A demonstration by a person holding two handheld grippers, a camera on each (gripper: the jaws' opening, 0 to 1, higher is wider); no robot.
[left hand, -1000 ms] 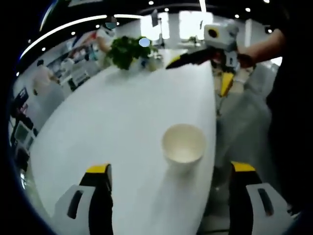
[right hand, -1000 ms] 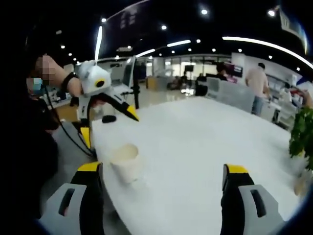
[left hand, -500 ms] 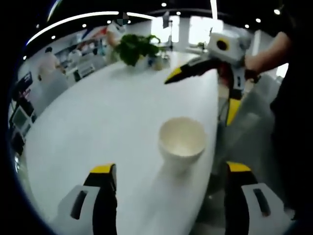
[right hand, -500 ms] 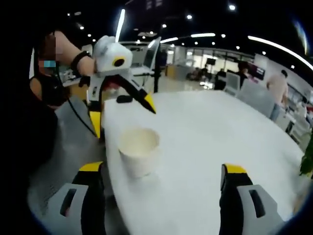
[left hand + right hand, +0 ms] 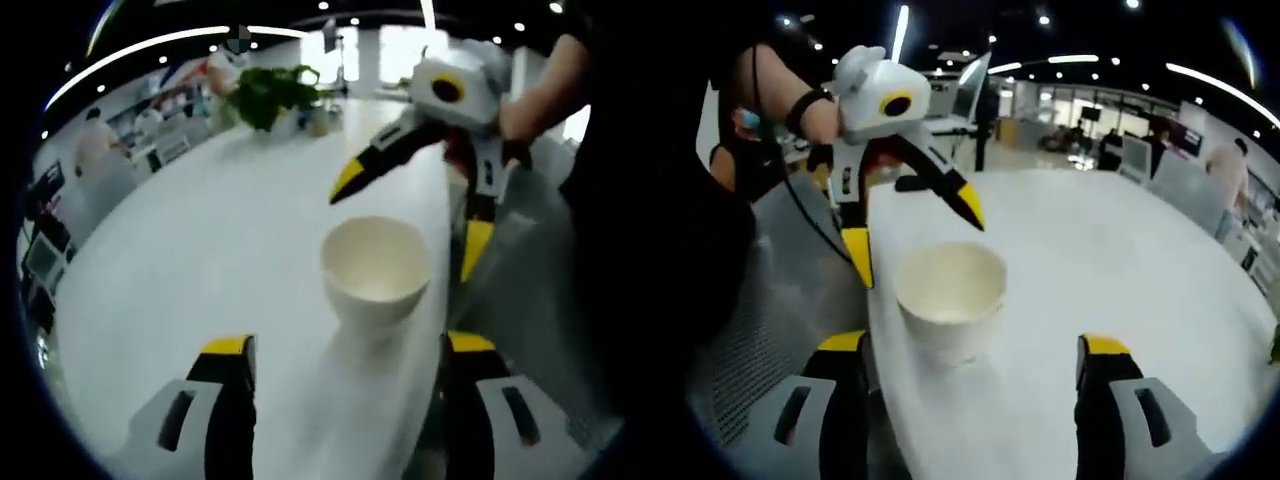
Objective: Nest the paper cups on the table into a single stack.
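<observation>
A single white paper cup stands upright near the edge of the white table, its inside bare. My left gripper is open, its yellow-tipped jaws low on either side of the cup, just short of it. My right gripper comes in from the far side, open, one jaw above the cup's rim and the other past the table edge. In the right gripper view the same cup sits just ahead of my open right gripper, with the left gripper open behind it.
A green potted plant stands at the table's far end. The table edge runs close beside the cup, with a grey surface below it. People and office furniture are in the background.
Both grippers have drawn closer to the cup from opposite sides, so it looks larger in each view. The cup itself has stayed put. Both remain open.
</observation>
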